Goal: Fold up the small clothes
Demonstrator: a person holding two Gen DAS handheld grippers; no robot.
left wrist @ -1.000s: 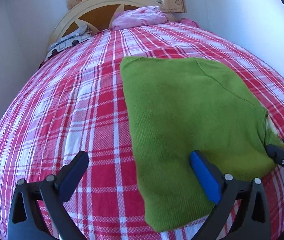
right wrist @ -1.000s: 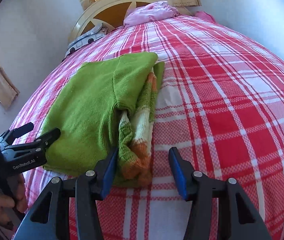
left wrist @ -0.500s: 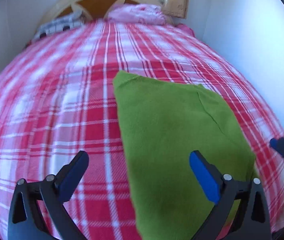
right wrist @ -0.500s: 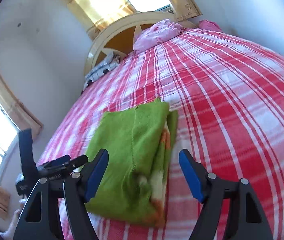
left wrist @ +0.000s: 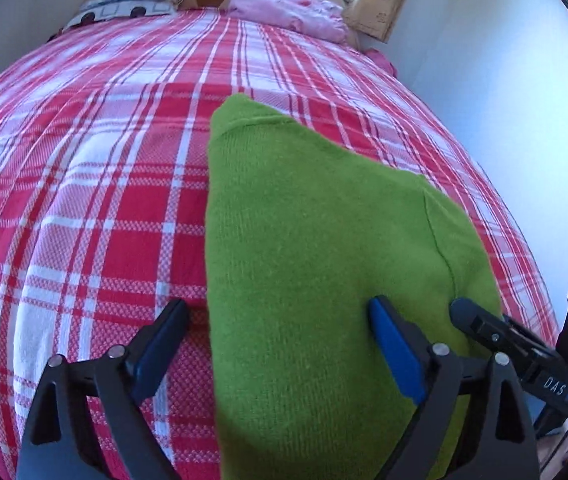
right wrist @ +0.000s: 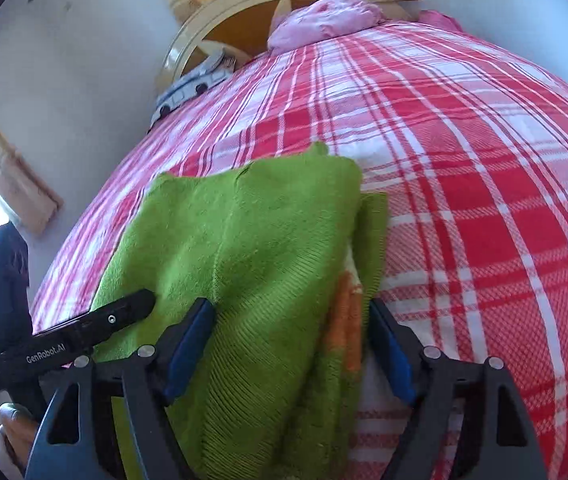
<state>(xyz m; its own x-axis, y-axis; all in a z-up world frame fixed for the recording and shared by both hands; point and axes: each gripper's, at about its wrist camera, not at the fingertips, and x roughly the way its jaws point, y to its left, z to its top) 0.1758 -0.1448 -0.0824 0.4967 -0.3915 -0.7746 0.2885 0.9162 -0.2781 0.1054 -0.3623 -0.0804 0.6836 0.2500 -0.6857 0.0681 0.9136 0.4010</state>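
Two grippers bracket the near end of one garment. The left gripper [left wrist: 276, 344] stands wide, its jaws having just been closing a little; its left finger [left wrist: 164, 340] is over the checked bedspread [left wrist: 84, 220] just beside the green sweater [left wrist: 315, 240], its right finger [left wrist: 393, 344] over the knit, so the sweater's left edge runs up between them. Neither pad looks to press on the cloth. The right gripper [right wrist: 291, 340] is also spread, its jaws having just been opening; its left finger [right wrist: 190, 340] lies on the green knit and its right finger [right wrist: 389, 344] just off the sweater's right edge, beside the orange-and-white striped layers tucked under the fold. Nothing is pinched there either, as far as the wrist views show.

The sweater lies flat on the bedspread, already folded narrow, its long axis running away from both grippers toward the headboard [right wrist: 220, 20]. It is well short of the headboard and of the pink pillow [right wrist: 323, 20] in front of it, with open plaid between. Its near short end sits under both tools, the left gripper at the corner farther from the wall, the right gripper at the other corner, roughly equally close.

My judgement: the coming move is a fold along that axis, lifting the near end toward the headboard-side end, so both corners must be taken evenly or the fold will skew.
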